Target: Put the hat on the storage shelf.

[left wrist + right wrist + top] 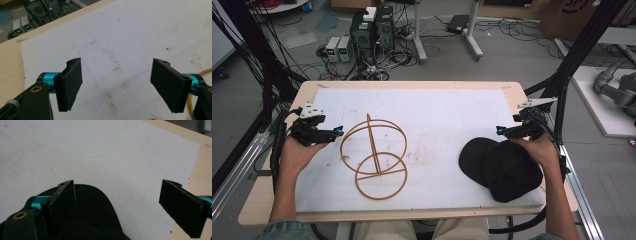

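Sheet (437, 115): white, with faint brown smudges and thin blue pen lines.
Table (272, 200): pale wood — light tan along the bare edges.
Rings (374, 155): yellow-orange wire — plain, no pattern.
Cap (504, 167): solid black.
Left gripper (337, 131): black body, teal at the jaw mounts, a brass-coloured ring near the base, grey plate on top.
Right gripper (499, 131): black likewise — teal mounts, brass-coloured ring, grey plate.
Floor (522, 55): grey, strewn with black cables.
Boxes (338, 48): pale cream, small green displays.
Sleeves (282, 231): grey-blue.
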Demonstrator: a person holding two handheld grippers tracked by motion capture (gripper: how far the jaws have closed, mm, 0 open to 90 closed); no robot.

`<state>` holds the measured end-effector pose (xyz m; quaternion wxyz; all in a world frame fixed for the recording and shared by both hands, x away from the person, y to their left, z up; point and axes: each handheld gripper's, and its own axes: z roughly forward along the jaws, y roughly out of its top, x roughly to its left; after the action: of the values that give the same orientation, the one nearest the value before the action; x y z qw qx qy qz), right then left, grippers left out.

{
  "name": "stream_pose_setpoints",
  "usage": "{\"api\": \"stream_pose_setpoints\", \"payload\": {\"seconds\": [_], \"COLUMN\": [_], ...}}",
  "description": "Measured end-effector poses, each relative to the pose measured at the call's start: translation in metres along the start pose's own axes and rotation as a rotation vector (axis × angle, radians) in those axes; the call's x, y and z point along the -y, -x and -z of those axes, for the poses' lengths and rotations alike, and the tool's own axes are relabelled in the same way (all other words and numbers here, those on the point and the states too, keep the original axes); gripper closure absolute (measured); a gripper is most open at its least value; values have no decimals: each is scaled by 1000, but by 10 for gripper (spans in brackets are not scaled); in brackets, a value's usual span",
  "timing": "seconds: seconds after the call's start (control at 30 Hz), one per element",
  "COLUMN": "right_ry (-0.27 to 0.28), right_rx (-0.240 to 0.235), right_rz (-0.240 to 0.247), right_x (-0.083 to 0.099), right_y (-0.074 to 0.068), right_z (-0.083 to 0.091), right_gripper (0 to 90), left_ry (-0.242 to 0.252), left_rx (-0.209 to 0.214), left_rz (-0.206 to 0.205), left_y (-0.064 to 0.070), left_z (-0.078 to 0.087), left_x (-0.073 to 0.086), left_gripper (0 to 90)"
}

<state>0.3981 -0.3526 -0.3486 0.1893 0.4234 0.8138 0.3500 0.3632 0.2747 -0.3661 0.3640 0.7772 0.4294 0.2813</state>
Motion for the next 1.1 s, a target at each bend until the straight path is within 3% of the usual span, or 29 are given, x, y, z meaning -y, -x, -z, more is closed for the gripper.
{"api": "stream_pose_setpoints", "payload": {"seconds": [0.47,0.67,0.8,1.0,1.1], "right_ry": [20,57,102,157,169], "right_rx": [-7,-26,-43,-69,-65], "right_rz": [-6,-24,-45,-71,-56], "right_x": [1,2,6,29,39], "right_y": [-1,0,1,4,1], "right_z": [3,9,19,43,58], "right_gripper": [139,131,131,142,179], "left_ry": [-2,-8,3,8,10], "left_rx": [-10,-6,-13,-21,-24], "left_rz": [5,3,12,34,36], "left_y": [-2,-2,-5,-11,-11], "left_z": [1,0,4,6,6], "left_x": [0,0,-2,0,-1], "left_gripper": [268,267,267,265,265]}}
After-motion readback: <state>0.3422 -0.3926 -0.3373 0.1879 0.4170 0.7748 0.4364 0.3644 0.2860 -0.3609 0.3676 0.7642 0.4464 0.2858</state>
